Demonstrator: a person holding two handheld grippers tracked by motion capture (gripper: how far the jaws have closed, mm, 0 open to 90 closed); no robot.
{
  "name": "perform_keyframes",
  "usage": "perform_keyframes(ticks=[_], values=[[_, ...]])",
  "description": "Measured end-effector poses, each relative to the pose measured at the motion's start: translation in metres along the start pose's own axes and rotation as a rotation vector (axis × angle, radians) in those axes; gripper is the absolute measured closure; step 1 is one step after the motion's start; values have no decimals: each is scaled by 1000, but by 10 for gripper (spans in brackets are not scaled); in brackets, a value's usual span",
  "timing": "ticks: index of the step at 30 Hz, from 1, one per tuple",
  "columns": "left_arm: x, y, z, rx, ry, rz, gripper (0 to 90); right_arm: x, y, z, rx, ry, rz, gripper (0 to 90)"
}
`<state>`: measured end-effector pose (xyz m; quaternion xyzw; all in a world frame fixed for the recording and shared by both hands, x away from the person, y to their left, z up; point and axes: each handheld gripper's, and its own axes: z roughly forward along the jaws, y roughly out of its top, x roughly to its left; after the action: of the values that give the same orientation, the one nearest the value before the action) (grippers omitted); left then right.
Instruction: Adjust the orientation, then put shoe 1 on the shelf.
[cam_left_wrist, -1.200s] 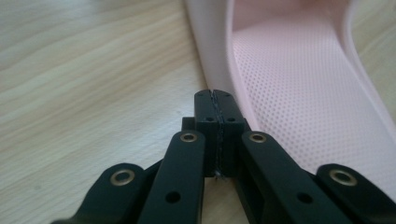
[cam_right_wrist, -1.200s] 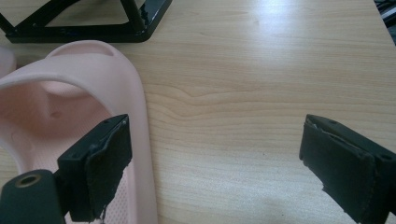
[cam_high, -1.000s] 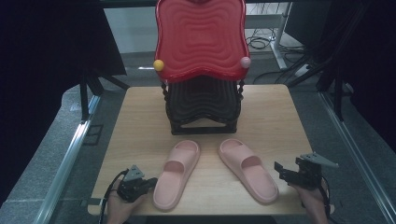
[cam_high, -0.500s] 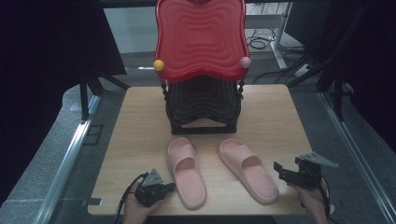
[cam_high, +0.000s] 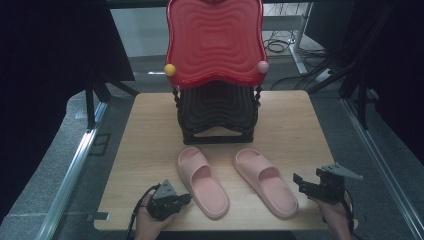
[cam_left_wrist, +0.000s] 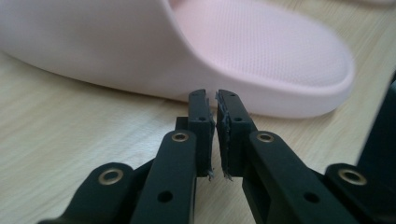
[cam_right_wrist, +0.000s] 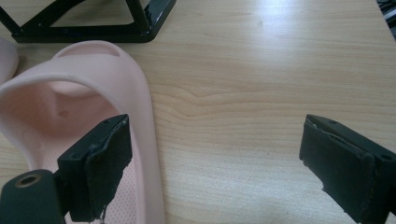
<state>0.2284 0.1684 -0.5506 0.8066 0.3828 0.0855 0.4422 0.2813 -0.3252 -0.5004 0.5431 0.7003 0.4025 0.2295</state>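
The left tongs (cam_high: 184, 198) sit at the near edge of the pale wooden tabletop (cam_high: 150, 135), their black jaws drawn together on nothing, tips just beside the outer side wall of the left pink foam slide sandal (cam_high: 202, 181); whether they touch it cannot be told. In the left gripper view that sandal (cam_left_wrist: 196, 51) looms right ahead of the tongs (cam_left_wrist: 213, 100), smooth matte pink with a finely dotted footbed. The right tongs (cam_high: 300, 184) stand wide apart near the tabletop's right edge, just beside the right pink foam slide sandal (cam_high: 265, 181), clamped on nothing. In the right gripper view bare wood (cam_right_wrist: 261, 93) lies open between and ahead of the jaws. Beyond both sandals stands a black ribbed plastic rack (cam_high: 217, 112) under a red wavy plastic tray (cam_high: 215, 42).
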Motion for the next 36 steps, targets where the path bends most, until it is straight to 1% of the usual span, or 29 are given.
perform_keyframes(ticks=[1, 2, 3, 4, 5, 6, 7, 8, 9, 10, 11, 12, 13, 14, 16, 17, 19, 20, 22, 23, 24, 26, 27, 28, 29, 34, 35, 36], values=[[4, 3, -6, -22, 10, -9, 834, 0, 0, -1, -4, -1, -2, 94], [4, 3, -6, -22, 10, -9, 817, 0, 0, -1, -4, -1, -2, 94], [12, 11, -16, -56, 37, -24, 786, 1, 1, -2, -7, 2, -4, 94], [15, 16, -19, -71, 48, -28, 751, 2, 2, -3, -7, 7, -5, 94], [15, 16, -19, -71, 48, -28, 716, 2, 2, -3, -7, 7, -5, 94], [18, 22, -22, -88, 64, -25, 716, 4, 2, -3, -10, 8, -9, 94], [21, 29, -25, -108, 89, -21, 673, 7, 2, -3, -13, 12, -17, 94], [27, 40, -28, -141, 116, -31, 573, 12, 4, -5, -19, 28, -32, 94], [27, 40, -28, -141, 116, -31, 526, 12, 4, -5, -19, 28, -32, 94], [30, 47, -28, -156, 122, -43, 478, 19, 6, -9, -31, 47, -48, 107], [36, 57, -27, -170, 138, -57, 448, 23, 8, -11, -42, 54, -64, 116], [36, 57, -27, -170, 138, -57, 422, 28, 9, -13, -57, 58, -77, 137], [38, 61, -26, -175, 145, -67, 422, 28, 9, -13, -57, 58, -77, 137], [41, 64, -25, -177, 150, -73, 401, 33, 10, -15, -73, 65, -91, 158], [43, 66, -23, -178, 153, -82, 371, 43, 11, -18, -87, 101, -116, 184], [44, 66, -21, -173, 156, -86, 348, 55, 12, -19, -93, 136, -143, 212], [46, 64, -22, -175, 159, -92, 334, 64, 12, -19, -89, 164, -164, 230], [46, 64, -22, -175, 159, -92, 330, 64, 12, -19, -89, 164, -164, 230], [48, 63, -22, -177, 157, -100, 323, 77, 13, -17, -83, 193, -188, 254], [50, 62, -23, -177, 157, -105, 313, 87, 13, -15, -75, 213, -208, 280], [51, 61, -24, -178, 155, -110, 313, 87, 13, -15, -75, 213, -208, 280], [55, 60, -26, -183, 151, -122, 306, 100, 13, -8, -59, 236, -234, 311], [57, 59, -27, -185, 149, -129, 302, 111, 12, 0, -43, 249, -245, 343], [58, 59, -27, -186, 148, -133, 302, 111, 12, 0, -43, 249, -245, 343], [60, 57, -28, -190, 145, -139, 300, 122, 12, 8, -32, 258, -260, 377], [65, 53, -28, -190, 136, -152, 298, 150, 12, 27, -3, 287, -288, 444], [66, 52, -28, -189, 134, -154, 298, 150, 12, 27, -3, 287, -288, 444], [67, 51, -28, -188, 131, -156, 297, 156, 12, 31, 7, 290, -290, 456]])
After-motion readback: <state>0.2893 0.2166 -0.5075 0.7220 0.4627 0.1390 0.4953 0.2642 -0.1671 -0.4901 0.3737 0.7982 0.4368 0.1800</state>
